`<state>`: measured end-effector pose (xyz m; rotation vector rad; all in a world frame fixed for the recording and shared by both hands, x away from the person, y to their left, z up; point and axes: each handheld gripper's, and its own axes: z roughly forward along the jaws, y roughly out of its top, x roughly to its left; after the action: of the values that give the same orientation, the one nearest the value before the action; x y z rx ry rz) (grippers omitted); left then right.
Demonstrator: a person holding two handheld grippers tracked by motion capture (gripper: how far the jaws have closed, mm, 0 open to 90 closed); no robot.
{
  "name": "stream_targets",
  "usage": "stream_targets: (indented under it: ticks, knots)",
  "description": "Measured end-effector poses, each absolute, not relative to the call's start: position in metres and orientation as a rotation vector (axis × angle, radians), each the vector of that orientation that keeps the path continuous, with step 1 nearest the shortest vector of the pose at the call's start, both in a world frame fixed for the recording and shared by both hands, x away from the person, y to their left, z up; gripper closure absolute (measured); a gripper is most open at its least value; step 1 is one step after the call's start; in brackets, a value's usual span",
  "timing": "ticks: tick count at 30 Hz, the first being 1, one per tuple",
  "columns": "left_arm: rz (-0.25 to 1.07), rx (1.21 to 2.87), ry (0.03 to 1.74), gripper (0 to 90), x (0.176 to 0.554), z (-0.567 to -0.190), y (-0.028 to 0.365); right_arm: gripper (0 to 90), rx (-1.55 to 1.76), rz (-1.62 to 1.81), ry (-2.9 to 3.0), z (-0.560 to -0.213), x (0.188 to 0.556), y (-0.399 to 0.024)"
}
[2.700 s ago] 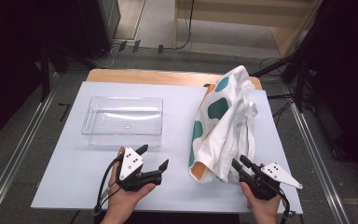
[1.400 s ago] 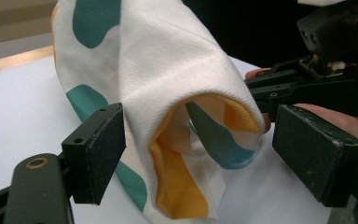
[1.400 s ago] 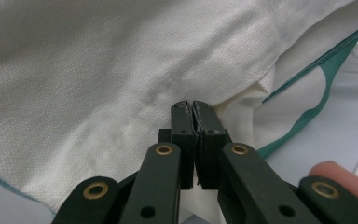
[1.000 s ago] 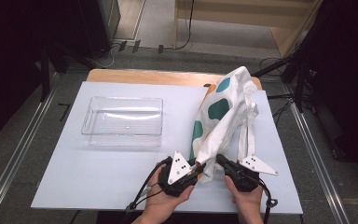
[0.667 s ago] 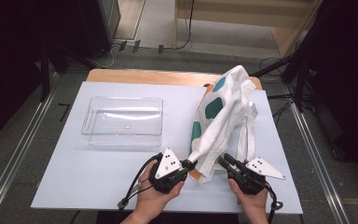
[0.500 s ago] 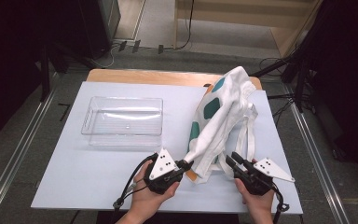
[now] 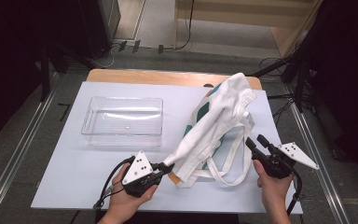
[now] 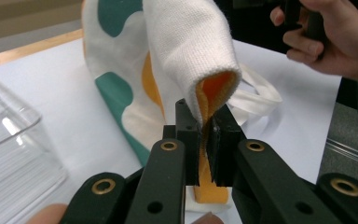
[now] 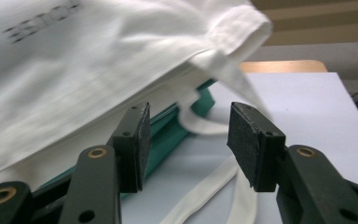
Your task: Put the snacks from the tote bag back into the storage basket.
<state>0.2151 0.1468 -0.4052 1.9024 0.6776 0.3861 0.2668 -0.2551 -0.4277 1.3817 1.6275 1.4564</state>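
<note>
Your left gripper (image 7: 164,167) is clamped on a corner of the soft white cloth tote bag with teal patches (image 7: 214,121), draped limp on the desk. Right gripper (image 7: 256,142) jaws have just been opening, empty; grip a hem next.

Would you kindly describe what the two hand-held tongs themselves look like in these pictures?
Both are black plastic. The left tongs carry a pale grey three-cornered plate with black dots; the right tongs carry a similar grey plate. Each arm has brass-coloured pivot rivets and ends in a flat, dark, rough-textured pad. A black cable loops from each handle. The forearms show no sleeves.
</note>
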Motion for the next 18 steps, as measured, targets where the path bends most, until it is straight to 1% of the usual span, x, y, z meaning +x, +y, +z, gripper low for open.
stream_targets:
  ticks: [5,6,10,11,12,13,15,17,18]
  knots:
    - [0.372,1.886,0.716,85.3,0.216,-0.41,0.16,48.1,1.401,1.451,1.595,-0.424,0.282,-0.259]
    - [0.37,1.885,0.722,85.3,0.216,-0.41,0.163,45.3,1.406,1.447,1.585,-0.421,0.293,-0.261]
    - [0.365,1.889,0.713,85.3,0.216,-0.409,0.167,40.5,1.408,1.44,1.571,-0.412,0.315,-0.266]
    - [0.365,1.889,0.713,85.3,0.216,-0.409,0.167,40.5,1.408,1.44,1.571,-0.412,0.315,-0.266]
    - [0.368,1.89,0.711,85.3,0.217,-0.409,0.169,36.8,1.426,1.445,1.553,-0.41,0.326,-0.268]
    - [0.368,1.89,0.711,85.3,0.217,-0.409,0.169,36.8,1.426,1.445,1.553,-0.41,0.326,-0.268]
    - [0.364,1.892,0.709,85.3,0.218,-0.408,0.172,32.7,1.453,1.473,1.552,-0.408,0.34,-0.27]
    - [0.361,1.895,0.704,85.3,0.219,-0.407,0.177,31.9,1.446,1.48,1.55,-0.407,0.345,-0.271]
    - [0.362,1.893,0.704,85.3,0.219,-0.407,0.179,29.4,1.449,1.477,1.565,-0.404,0.354,-0.269]
